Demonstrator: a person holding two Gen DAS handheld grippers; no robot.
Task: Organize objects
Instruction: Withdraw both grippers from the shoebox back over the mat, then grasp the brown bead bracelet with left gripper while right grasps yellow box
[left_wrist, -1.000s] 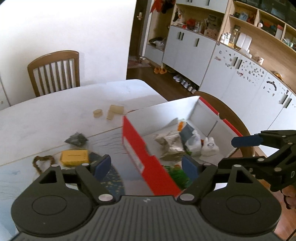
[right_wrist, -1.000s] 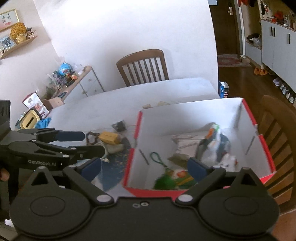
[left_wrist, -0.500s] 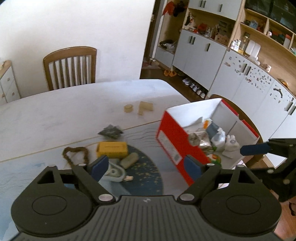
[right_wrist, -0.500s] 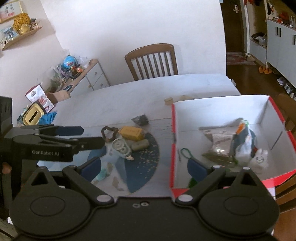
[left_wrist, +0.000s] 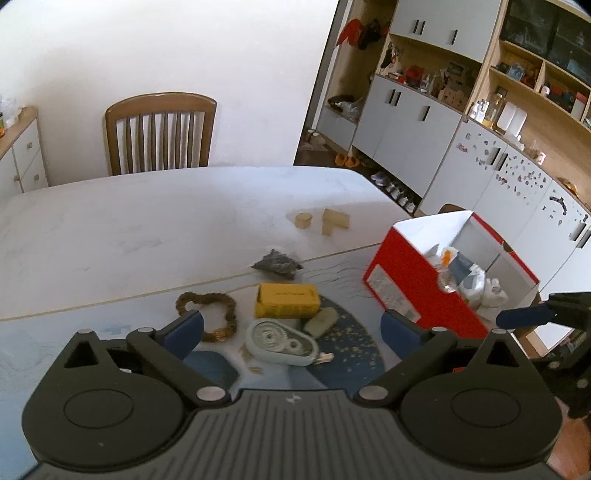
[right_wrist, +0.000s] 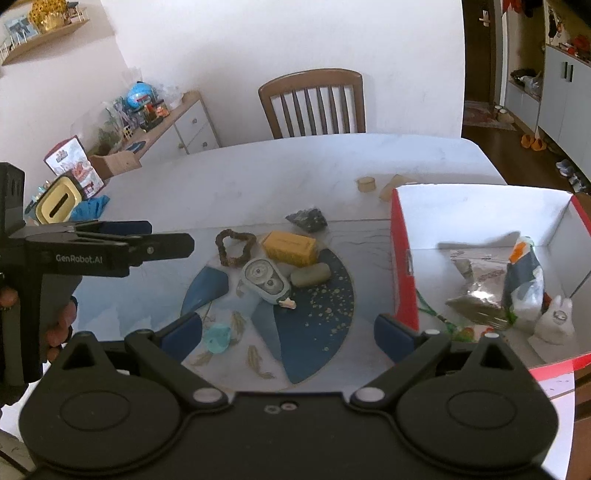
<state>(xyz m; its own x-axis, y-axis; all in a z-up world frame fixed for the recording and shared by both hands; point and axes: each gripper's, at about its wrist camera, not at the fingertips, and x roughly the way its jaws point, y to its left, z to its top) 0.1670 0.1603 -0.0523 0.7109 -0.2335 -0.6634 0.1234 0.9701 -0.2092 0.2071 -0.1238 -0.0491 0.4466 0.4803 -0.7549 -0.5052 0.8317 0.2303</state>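
- Left black two-finger gripper (left_wrist: 291, 328): jaws had just been opening, spread wide, nothing between, above the table.
- Brown bead bracelet (left_wrist: 208, 310), yellow rectangular box (left_wrist: 286, 304), grey-white oval tape dispenser (left_wrist: 282, 341) lay clustered on blue round mat (right_wrist: 317, 317).
- Right black gripper (right_wrist: 288, 332): spread, empty.
- Red open-topped cardboard box (right_wrist: 404, 258) stood right of the mat, packets inside.

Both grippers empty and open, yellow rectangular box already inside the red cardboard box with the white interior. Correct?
Not quite. The yellow rectangular box isn't in the red cardboard box; it lies on the table mat beside the brown bead bracelet, as the right wrist view shows. The rest holds: left gripper and right gripper are both open and empty.
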